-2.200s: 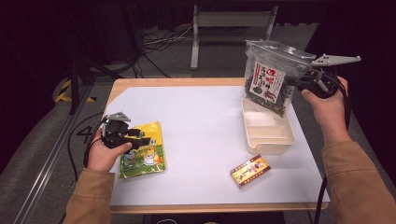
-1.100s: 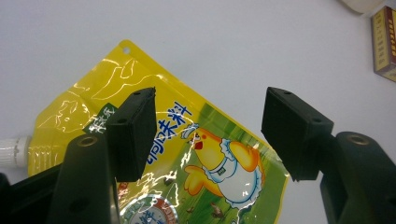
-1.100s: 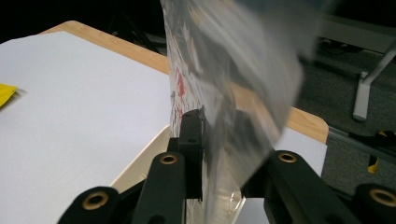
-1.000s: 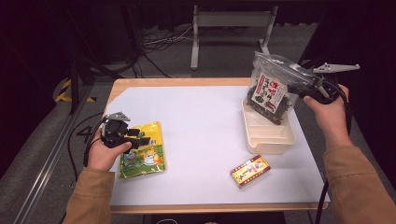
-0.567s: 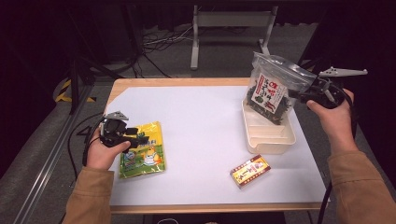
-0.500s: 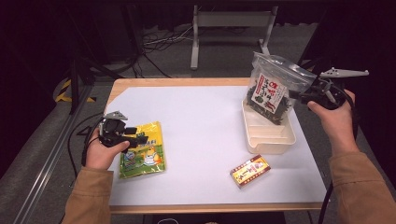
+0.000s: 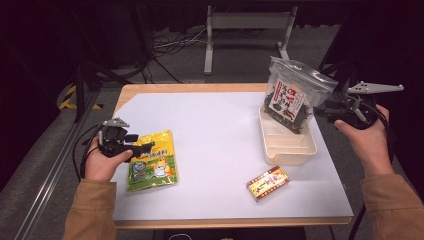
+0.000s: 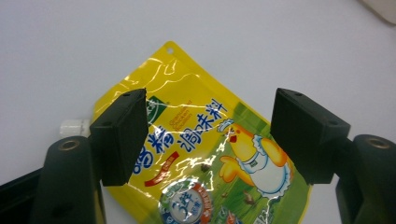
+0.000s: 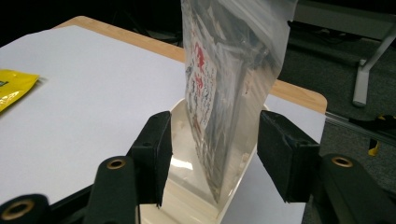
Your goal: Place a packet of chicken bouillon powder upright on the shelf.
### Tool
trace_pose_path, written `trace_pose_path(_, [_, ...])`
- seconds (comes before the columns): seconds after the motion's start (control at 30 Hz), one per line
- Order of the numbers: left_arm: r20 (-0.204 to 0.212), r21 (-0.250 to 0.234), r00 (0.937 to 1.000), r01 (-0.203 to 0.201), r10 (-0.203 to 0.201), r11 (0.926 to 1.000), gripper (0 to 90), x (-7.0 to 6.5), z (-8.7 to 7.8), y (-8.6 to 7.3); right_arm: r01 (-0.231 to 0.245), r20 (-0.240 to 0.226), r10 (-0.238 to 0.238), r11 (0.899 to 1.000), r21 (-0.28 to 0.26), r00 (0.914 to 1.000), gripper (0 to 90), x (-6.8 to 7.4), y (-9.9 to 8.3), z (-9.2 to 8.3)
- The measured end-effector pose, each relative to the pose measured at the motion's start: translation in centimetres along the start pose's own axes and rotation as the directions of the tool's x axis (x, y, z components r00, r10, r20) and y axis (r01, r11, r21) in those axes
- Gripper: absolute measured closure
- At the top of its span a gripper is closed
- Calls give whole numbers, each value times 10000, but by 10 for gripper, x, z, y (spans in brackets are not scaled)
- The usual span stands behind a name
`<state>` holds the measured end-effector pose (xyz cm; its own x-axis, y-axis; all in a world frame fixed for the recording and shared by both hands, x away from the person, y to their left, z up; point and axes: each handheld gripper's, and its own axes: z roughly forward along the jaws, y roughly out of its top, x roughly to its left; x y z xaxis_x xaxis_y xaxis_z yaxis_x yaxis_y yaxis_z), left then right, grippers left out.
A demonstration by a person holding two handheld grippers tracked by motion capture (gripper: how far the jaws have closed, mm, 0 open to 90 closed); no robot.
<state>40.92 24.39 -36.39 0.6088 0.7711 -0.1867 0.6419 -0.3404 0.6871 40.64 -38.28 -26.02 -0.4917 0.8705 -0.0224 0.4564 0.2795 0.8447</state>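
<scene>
We are wearing tan long sleeves (image 7: 92, 212) on both forearms. Each black gripper is carrying a grey three-cornered plate on top, the left gripper (image 7: 145, 146) trailing a black cable, the right gripper (image 7: 324, 111) too. Square black pads (image 8: 120, 136) are capping the jaws, with brass-ringed screw holes (image 9: 116, 164) showing behind them.

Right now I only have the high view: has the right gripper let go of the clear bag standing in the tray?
Observer: Yes. The right gripper has just been opening. Its fingers stand apart, and neither presses the clear bag, which stands in the tray.
Operator: And the left one?
Observer: The left gripper has just been opening too. Its fingers hover open over the flat yellow pouch without gripping it.
Operator: Anything on that pouch I'm missing?
Observer: A small white spout cap sticks out at one corner.
</scene>
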Motion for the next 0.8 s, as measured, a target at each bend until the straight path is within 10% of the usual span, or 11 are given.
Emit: trace_pose_path(0.8, [-779,728,9932,924,-867,9931,242,21,2,-6,1008,-1768,-1045,9945,-299,9787,427,61,-14,-14])
